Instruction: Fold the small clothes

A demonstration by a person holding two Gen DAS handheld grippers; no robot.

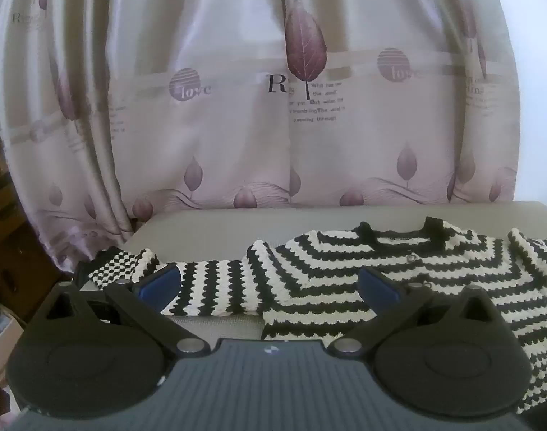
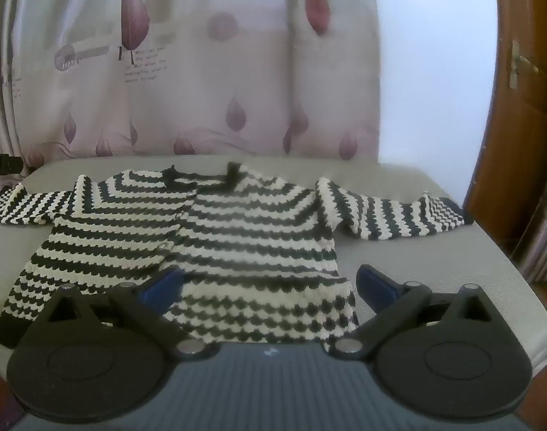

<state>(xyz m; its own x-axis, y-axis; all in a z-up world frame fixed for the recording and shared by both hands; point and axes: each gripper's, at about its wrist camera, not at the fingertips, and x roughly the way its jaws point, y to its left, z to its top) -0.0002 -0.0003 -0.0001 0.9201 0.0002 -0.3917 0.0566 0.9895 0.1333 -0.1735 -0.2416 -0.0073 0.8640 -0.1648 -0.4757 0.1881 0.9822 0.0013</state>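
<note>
A small black-and-white striped knitted cardigan [image 2: 208, 230] lies flat and spread on a grey padded surface [image 2: 399, 262], both sleeves stretched out, neck towards the curtain. In the left wrist view the cardigan [image 1: 345, 269] fills the middle and right, its left sleeve [image 1: 201, 283] reaching left. My left gripper [image 1: 270, 283] is open, its blue fingertips [image 1: 158, 282] just above the left sleeve and body. My right gripper [image 2: 270, 283] is open and empty above the cardigan's lower right hem, one fingertip [image 2: 376, 283] over bare surface.
A pale curtain with purple leaves [image 1: 273, 107] hangs right behind the surface. A brown wooden door [image 2: 525, 107] stands at the right. Cardboard boxes and clutter [image 1: 0, 251] sit at the left. A dark object [image 2: 4, 165] pokes in at the left edge.
</note>
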